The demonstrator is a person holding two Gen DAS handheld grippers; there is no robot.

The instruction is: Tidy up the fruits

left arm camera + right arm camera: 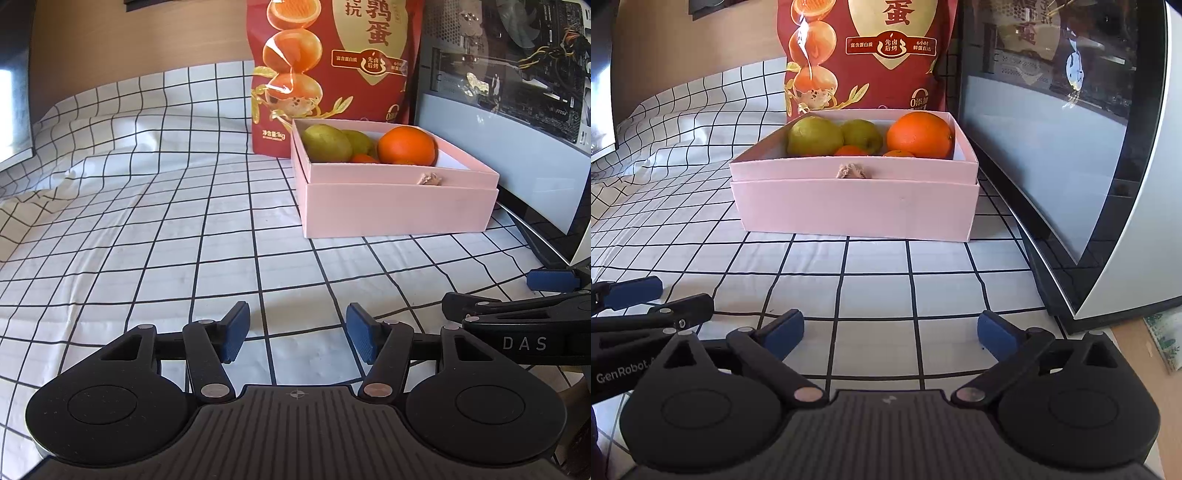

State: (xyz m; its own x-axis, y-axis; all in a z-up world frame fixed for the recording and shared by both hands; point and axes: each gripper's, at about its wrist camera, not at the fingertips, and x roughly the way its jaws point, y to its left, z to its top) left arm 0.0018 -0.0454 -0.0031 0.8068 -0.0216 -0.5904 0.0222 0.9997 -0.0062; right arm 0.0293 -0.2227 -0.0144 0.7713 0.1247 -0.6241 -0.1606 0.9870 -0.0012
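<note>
pink box: centre frame on checked counter, long side facing camera
contents: two pears, big orange, small oranges
left claw: spread, empty
right claw: wide, empty

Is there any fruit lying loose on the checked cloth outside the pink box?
No, the large orange and pears all sit inside the pink box.

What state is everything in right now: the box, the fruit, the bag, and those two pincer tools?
Pink cardboard box: lidless, holding fruit.
Large orange: inside the box, right side.
Two green pears: inside, left side.
Small tangerines: inside, mostly hidden.
Red snack bag: upright behind the box.
Left gripper: open, empty.
Right gripper: open wide, empty.
</note>
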